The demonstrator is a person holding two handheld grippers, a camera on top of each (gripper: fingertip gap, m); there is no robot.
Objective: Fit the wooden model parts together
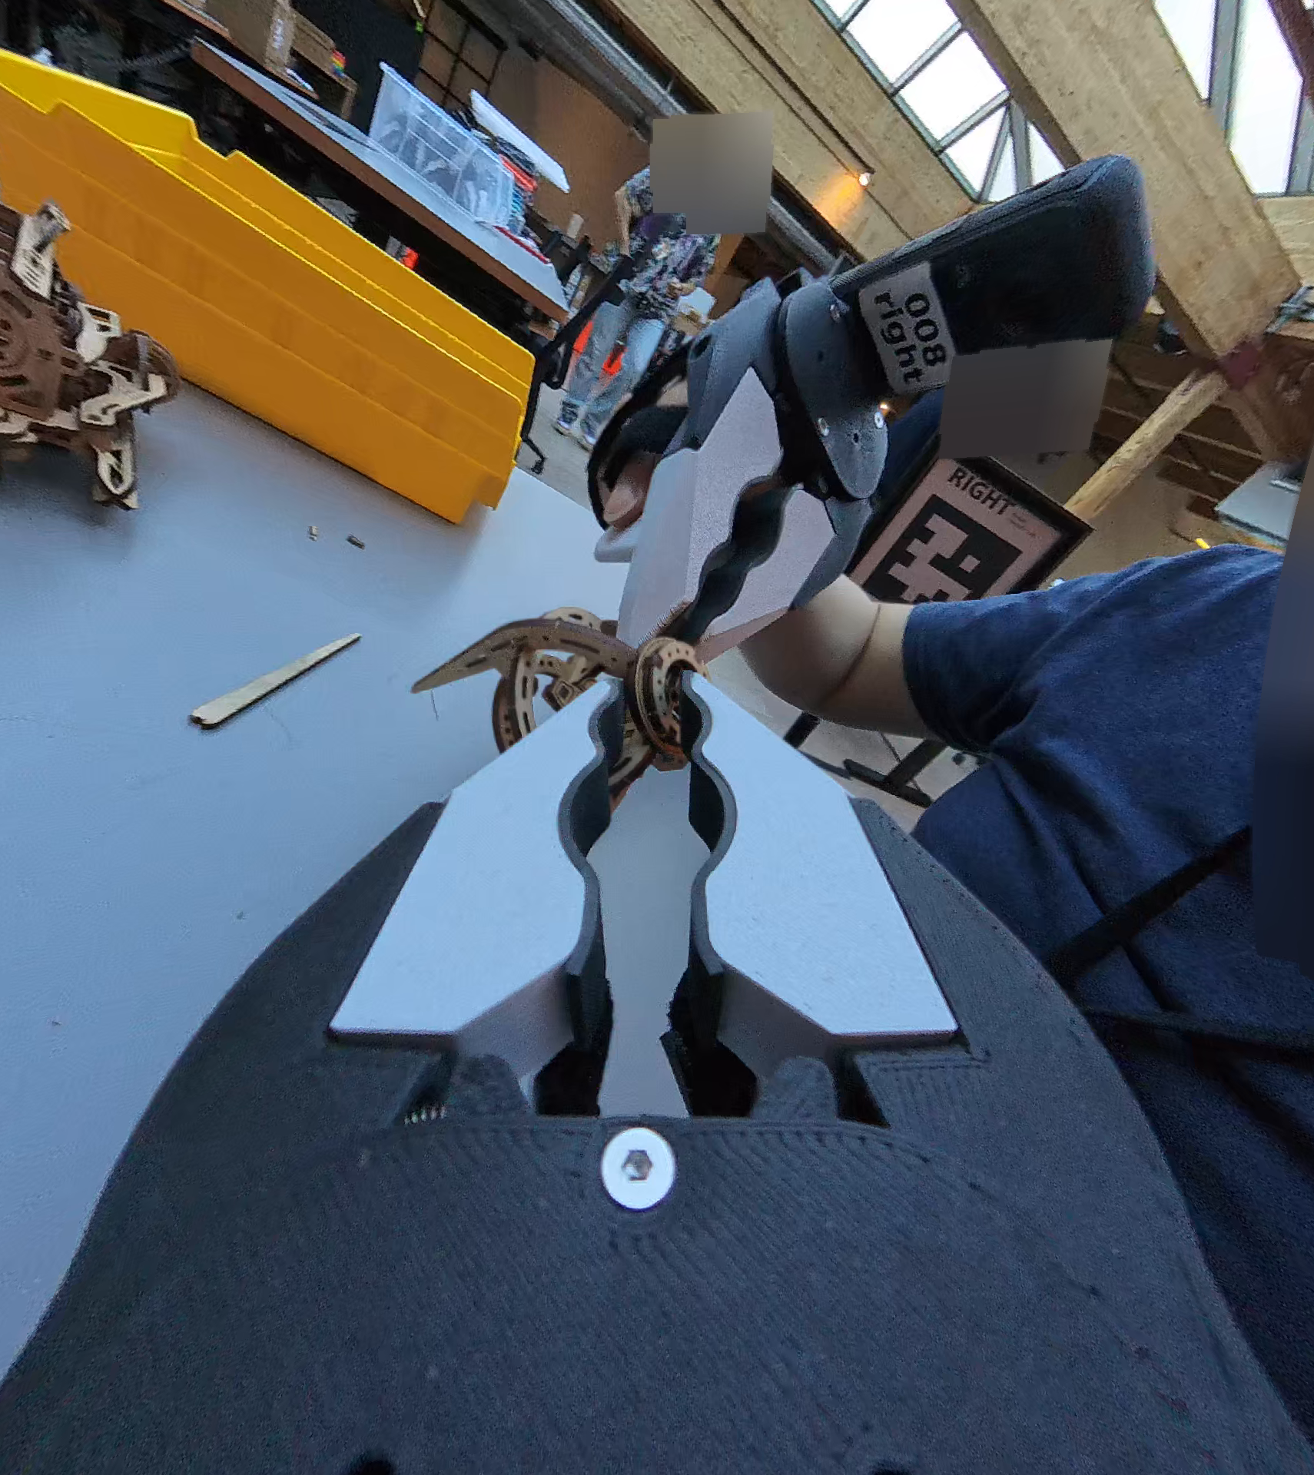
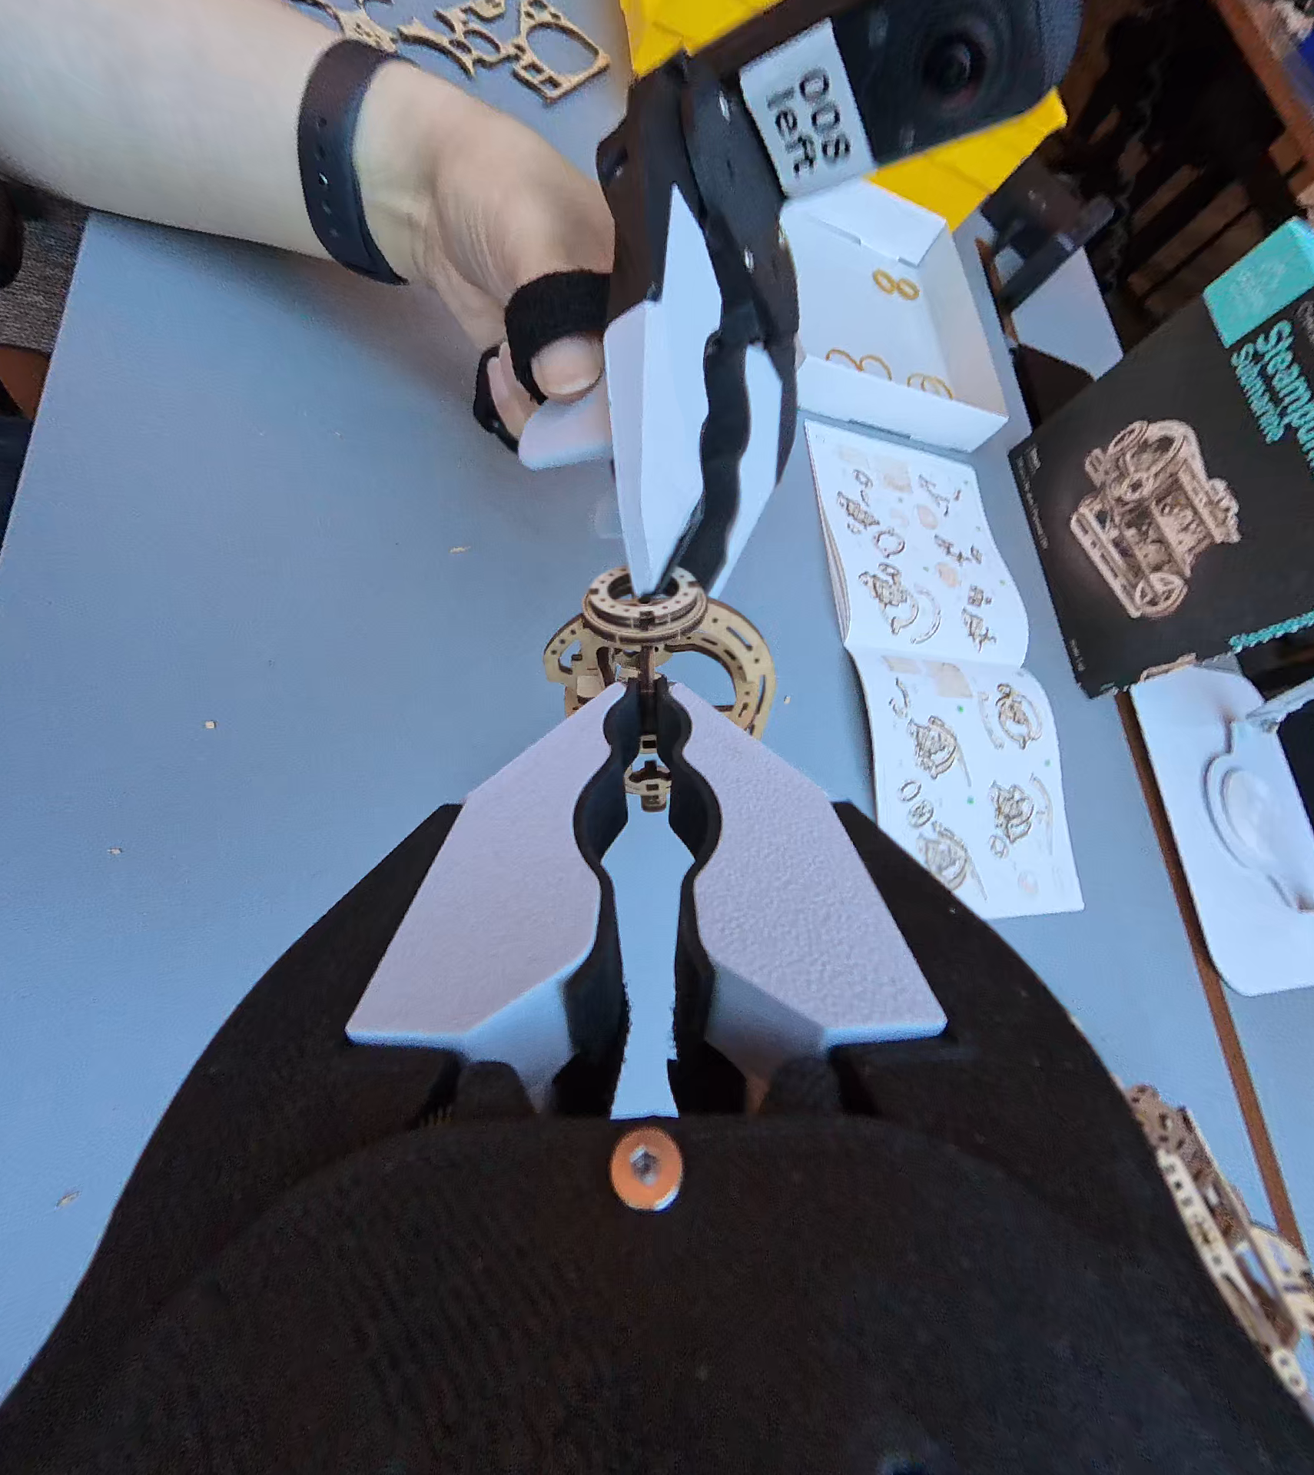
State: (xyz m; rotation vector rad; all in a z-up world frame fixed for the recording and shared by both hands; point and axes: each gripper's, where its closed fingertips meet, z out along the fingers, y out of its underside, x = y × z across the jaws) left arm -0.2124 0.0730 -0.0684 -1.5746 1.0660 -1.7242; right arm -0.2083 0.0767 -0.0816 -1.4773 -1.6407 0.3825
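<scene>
I am mid-fit: both claws hold one small wooden assembly in the air above the grey surface (image 2: pixel 239 479), and I judge the step to be seating the ring stack onto the hooped sub-assembly.

My left claw (image 1: pixel 650 702) is nearly closed, its tips clamped on the ring stack (image 1: pixel 666 694); in the right wrist view that stack sits at twelve o'clock from my right claw.

My right claw (image 2: pixel 647 693) is closed almost fully, pinching the thin post of the hooped sub-assembly (image 2: pixel 726 654).

Next I judge I must press the two together along the post, keeping them square, since the thin ply could snap.

The larger built model (image 1: pixel 7 343) rests at ten o'clock in the left wrist view, beside the yellow bins (image 1: pixel 255 295).
</scene>
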